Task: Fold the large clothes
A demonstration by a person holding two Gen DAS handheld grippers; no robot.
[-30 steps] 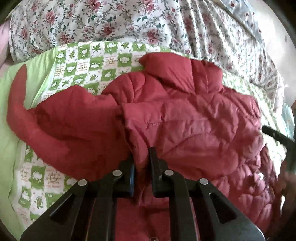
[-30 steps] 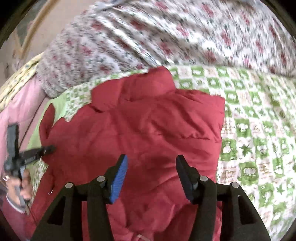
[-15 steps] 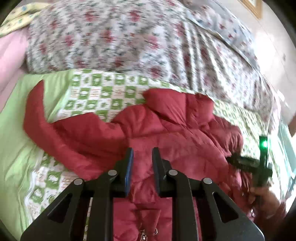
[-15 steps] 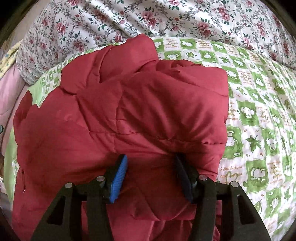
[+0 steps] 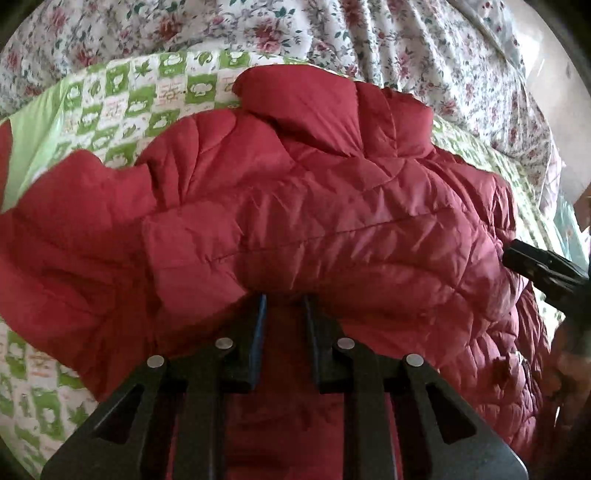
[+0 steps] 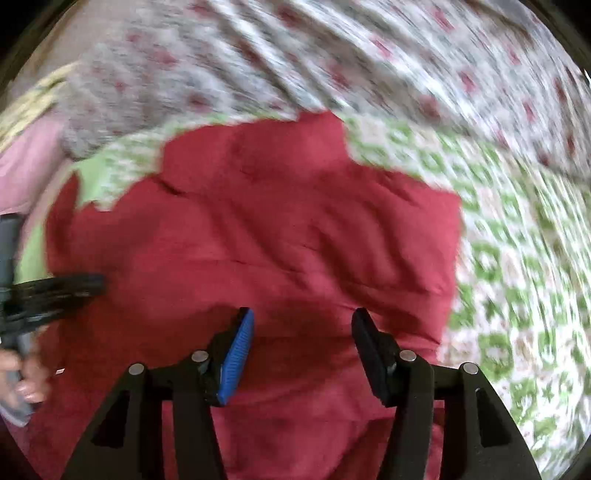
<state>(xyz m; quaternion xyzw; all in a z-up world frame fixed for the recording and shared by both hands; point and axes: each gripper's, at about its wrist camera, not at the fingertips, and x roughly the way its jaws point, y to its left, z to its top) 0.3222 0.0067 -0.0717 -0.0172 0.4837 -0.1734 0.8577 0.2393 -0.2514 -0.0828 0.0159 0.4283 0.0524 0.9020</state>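
Note:
A red quilted puffer jacket (image 5: 314, 206) lies on a bed, collar at the far side, one sleeve spread to the left. My left gripper (image 5: 282, 299) is pushed under a raised fold of the jacket; its jaws stand narrowly apart with the tips hidden by the fabric. The jacket also fills the blurred right wrist view (image 6: 280, 236). My right gripper (image 6: 301, 321) is open and empty just above the jacket's middle. The right gripper also shows at the right edge of the left wrist view (image 5: 535, 262), and the left gripper at the left edge of the right wrist view (image 6: 62, 288).
The jacket rests on a green-and-white checked quilt (image 5: 122, 92). A floral duvet (image 5: 295, 29) is bunched behind it. Pink bedding (image 6: 26, 162) lies at the far left. The quilt extends to the right of the jacket (image 6: 517, 258).
My left gripper has gone down and forward under the jacket's fold. My right gripper has lifted off the jacket and drawn back, still open.

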